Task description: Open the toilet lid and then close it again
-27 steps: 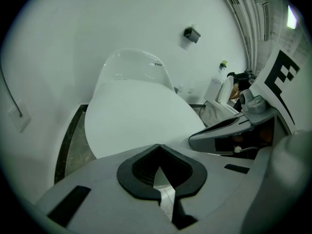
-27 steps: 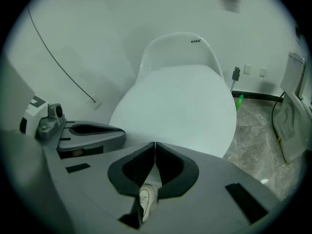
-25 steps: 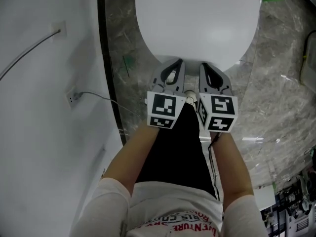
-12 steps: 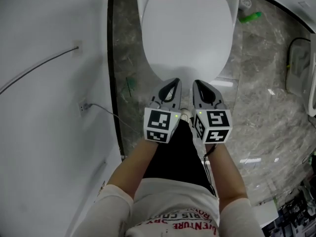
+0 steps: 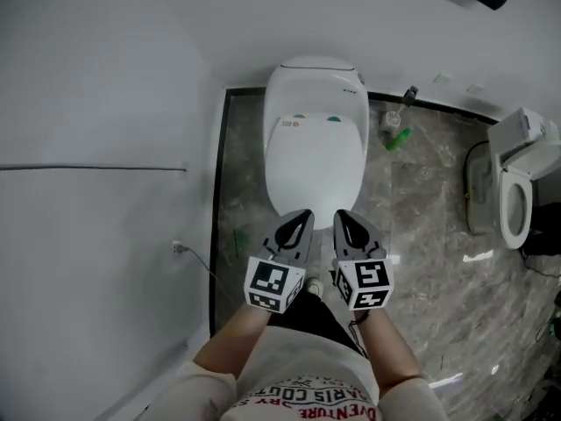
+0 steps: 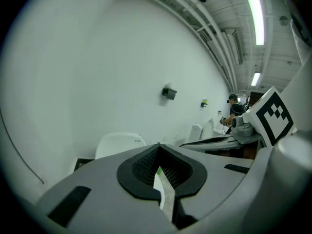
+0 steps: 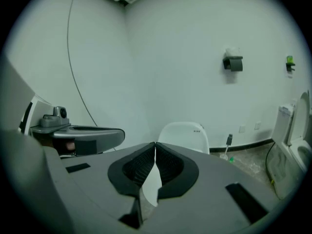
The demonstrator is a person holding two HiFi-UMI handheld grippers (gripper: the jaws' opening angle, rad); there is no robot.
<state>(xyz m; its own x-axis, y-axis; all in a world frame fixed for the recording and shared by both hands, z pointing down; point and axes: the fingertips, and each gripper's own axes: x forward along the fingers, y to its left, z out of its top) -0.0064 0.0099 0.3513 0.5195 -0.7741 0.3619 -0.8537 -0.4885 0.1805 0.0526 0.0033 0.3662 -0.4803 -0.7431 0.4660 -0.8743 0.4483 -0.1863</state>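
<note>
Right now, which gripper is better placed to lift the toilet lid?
Left, narrowly. The left gripper and right gripper hang shut, side by side before the closed toilet lid, but the left's tip looks nearer its front middle.

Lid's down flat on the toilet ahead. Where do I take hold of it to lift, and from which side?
Grip the toilet lid at its rounded front edge, coming from the front. It lies flat and closed, hinged at the far end by the wall, so the front lip likely lifts easiest. The left gripper and right gripper are both shut; open one first.
</note>
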